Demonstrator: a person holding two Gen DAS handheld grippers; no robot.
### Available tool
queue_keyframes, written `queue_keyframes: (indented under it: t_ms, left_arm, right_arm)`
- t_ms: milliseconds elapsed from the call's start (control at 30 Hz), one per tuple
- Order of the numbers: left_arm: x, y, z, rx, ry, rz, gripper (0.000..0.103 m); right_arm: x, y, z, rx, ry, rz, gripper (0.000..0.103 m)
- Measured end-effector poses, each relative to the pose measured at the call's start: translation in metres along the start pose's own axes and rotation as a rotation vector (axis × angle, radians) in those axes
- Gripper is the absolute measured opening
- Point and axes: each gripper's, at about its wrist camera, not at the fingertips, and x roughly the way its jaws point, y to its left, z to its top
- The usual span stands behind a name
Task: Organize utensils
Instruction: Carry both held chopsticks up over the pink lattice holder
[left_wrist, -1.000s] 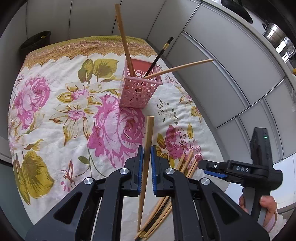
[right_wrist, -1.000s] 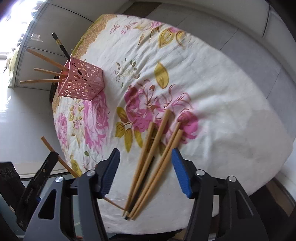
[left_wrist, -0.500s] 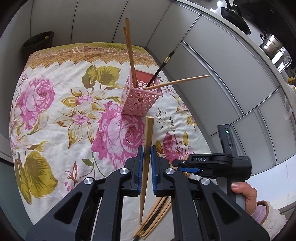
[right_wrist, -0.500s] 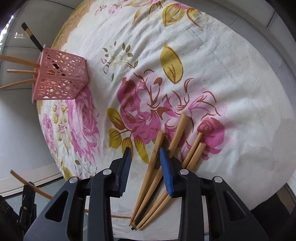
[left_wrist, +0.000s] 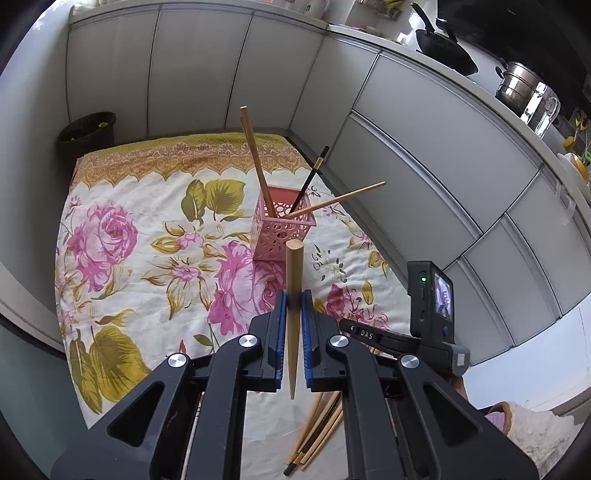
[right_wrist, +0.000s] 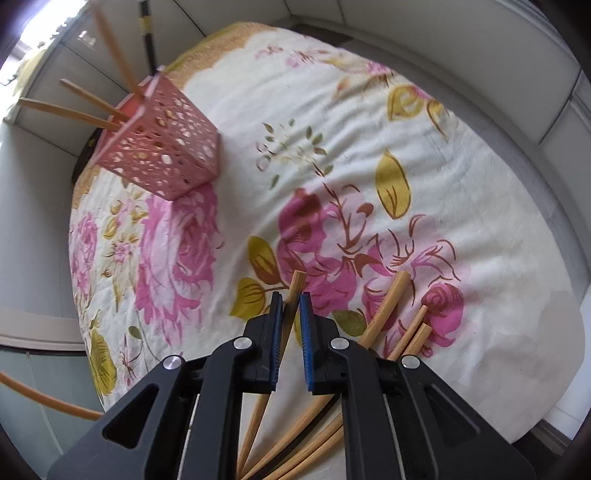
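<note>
The left claw (left_wrist: 293, 301) grips a pale, tapered wooden chopstick (left_wrist: 294, 273) upright; the right claw (right_wrist: 290, 304) pinches another chopstick (right_wrist: 295, 291) from the pile near the pink basket (right_wrist: 162, 155)

A floral cloth (left_wrist: 147, 266) with pink roses and a golden border covers the tabletop, grey cabinet doors (left_wrist: 424, 155) run behind it and along its side, a dark bin (left_wrist: 86, 129) stands in the corner, and a black wok (left_wrist: 443, 50) and a steel pot (left_wrist: 519, 86) rest on the counter above.
</note>
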Motion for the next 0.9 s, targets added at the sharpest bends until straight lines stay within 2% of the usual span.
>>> queue_keyframes:
  t_ms: [200,300,600,733,900]
  left_arm:
    - [-0.015,-0.013,0.000,0.042,-0.041,0.047,0.007]
    - [-0.025,-0.022,0.001,0.063,-0.064,0.061,0.007]
    - [-0.043,-0.051,0.007,0.100,-0.129,0.078,0.007]
    - [-0.046,-0.062,0.019,0.100,-0.163,0.082,0.007]
    - [-0.047,-0.071,0.051,0.096,-0.217,0.119,0.007]
  right_arm:
    - [-0.070,0.019,-0.022,-0.154,-0.209,0.062,0.010]
    - [-0.109,0.013,-0.029,-0.210,-0.273,0.093,0.010]
    - [-0.190,0.011,-0.042,-0.291,-0.376,0.163,0.008]
    - [-0.217,0.012,-0.034,-0.302,-0.407,0.182,0.008]
    - [-0.249,0.017,-0.014,-0.308,-0.464,0.211,0.008]
